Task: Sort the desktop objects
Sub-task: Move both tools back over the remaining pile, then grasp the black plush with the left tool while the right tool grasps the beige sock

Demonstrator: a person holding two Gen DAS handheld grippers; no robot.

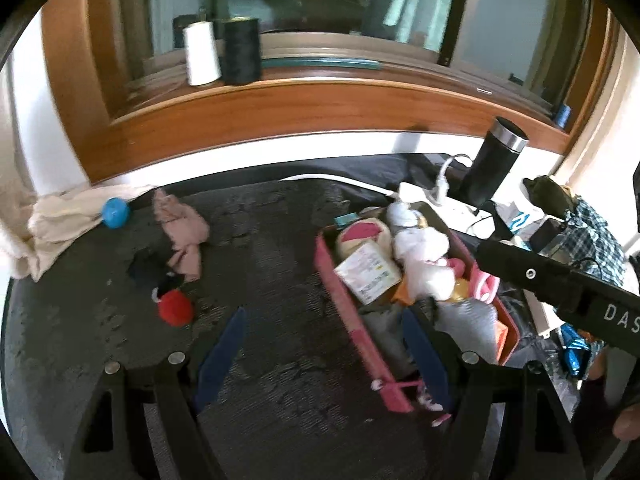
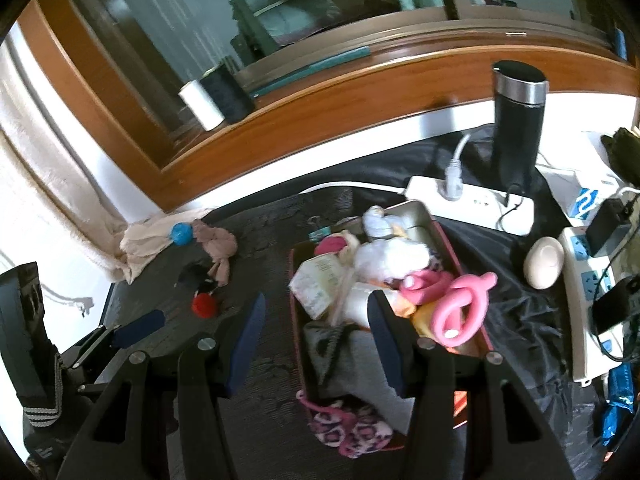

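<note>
1. pink bin (image 1: 345, 312) (image 2: 298, 354): long, narrow, pink walls, sits on the dark mat (image 1: 280, 248) (image 2: 264, 240) right of centre. heaped above the rim.
2. bin contents, as far as readable: cream box with printed label (image 1: 368, 274) (image 2: 316, 284), white fluffy bundle (image 1: 420, 256) (image 2: 384, 258), grey folded cloth (image 1: 468, 320) (image 2: 348, 360), pink looped plastic piece (image 2: 460, 304) (image 1: 486, 286), pink/white spotted fabric (image 2: 352, 428) spilling over the near end. the rest is too jumbled to tell.
3. still loose on the mat, left side: red pompom (image 1: 175, 307) (image 2: 204, 304), pink crumpled cloth (image 1: 182, 236) (image 2: 218, 250), blue ball (image 1: 116, 213) (image 2: 182, 234), cream cloth (image 1: 60, 224) (image 2: 144, 244) at the mat's far left corner. ball touches the cream cloth.
4. left gripper (image 1: 320, 356): jaws spread, nothing between them; its right finger overlaps the bin's near end in the left wrist view. also seen low left in the right wrist view (image 2: 136, 326).
5. right gripper (image 2: 316, 344): jaws spread, holding nothing; its right finger is over the bin contents. its body crosses the right edge of the left wrist view, no fingertips visible there.
6. beyond the bin: black flask with steel band (image 1: 492, 164) (image 2: 516, 120), white power strip (image 2: 472, 204) (image 1: 448, 204) with one grey plug in, beige egg-shaped object (image 2: 544, 256) beside a second strip (image 2: 588, 304).
7. counts: 1 bin, 1 pompom, 1 ball, 2 loose cloths, 2 power strips, 2 thread cones on the sill, one white (image 1: 201, 54) (image 2: 200, 104), one black (image 1: 241, 50) (image 2: 228, 94).
</note>
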